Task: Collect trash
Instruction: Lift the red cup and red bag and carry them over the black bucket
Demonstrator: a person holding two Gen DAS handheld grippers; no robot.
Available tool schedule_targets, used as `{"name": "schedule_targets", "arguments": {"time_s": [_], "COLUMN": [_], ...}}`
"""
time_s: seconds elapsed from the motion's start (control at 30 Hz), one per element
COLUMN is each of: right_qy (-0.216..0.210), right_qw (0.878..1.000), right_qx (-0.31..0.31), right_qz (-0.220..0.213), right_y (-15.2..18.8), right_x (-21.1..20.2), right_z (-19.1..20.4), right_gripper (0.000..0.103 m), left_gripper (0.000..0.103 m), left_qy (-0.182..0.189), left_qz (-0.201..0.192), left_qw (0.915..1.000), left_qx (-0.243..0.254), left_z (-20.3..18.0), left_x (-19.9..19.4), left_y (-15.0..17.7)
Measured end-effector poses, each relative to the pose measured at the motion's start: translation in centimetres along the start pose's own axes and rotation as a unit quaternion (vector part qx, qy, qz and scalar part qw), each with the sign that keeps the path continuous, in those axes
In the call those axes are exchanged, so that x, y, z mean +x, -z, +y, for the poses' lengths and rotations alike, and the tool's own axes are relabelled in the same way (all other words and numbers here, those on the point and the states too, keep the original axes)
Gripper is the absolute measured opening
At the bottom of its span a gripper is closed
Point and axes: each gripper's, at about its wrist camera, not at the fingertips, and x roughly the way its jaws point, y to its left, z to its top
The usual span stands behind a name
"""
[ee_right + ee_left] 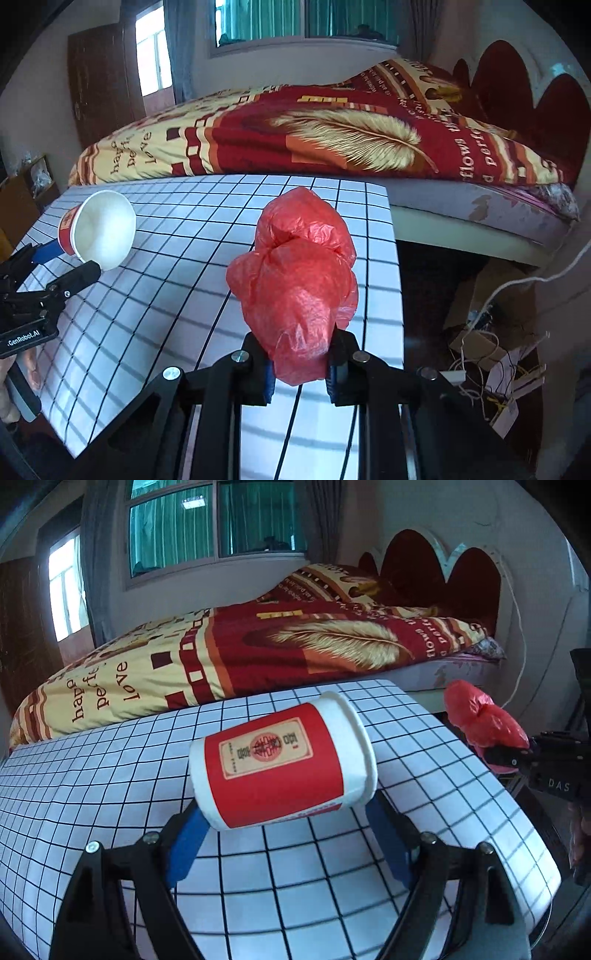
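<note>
My left gripper (284, 812) is shut on a red and white paper cup (280, 764), held sideways above the white grid-patterned table (110, 760); the blue pads press its base and rim. The cup also shows in the right wrist view (99, 229), open mouth facing the camera. My right gripper (299, 365) is shut on a crumpled red plastic bag (295, 280), held above the table's right part. The bag also shows in the left wrist view (480, 716), at the far right past the table edge.
A bed with a red and yellow quilt (258, 642) runs along the table's far side. A red headboard (517, 81) stands at the right. Cardboard, cables and clutter (487, 339) lie on the floor right of the table (184, 229). A dark wardrobe (99, 85) stands far left.
</note>
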Motion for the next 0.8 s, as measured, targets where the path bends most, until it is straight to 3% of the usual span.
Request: {"name": "schedule_targets", "arguments": {"time_s": [0.4,0.8], "right_qy": [0.004,0.046], "right_qw": [0.998,0.995], "right_qx": [0.034,0.049], "right_qz": [-0.052,-0.067], "right_y": [6.2,13.3], "right_x": [-11.3,-17.9], "right_z": [-0.4,-2.7], "right_gripper": [0.022,0.022], "left_gripper": [0.083,0.083], "left_qy": [0.038,0.081], "left_qz": [-0.019,-0.03], "left_qw": [0.9987,0.9951], "left_qx": [0.027,0.047], "left_z": [-4.7,-9.9], "left_x": [-6.9,-11.4], "left_y": [2.8,4.7]}}
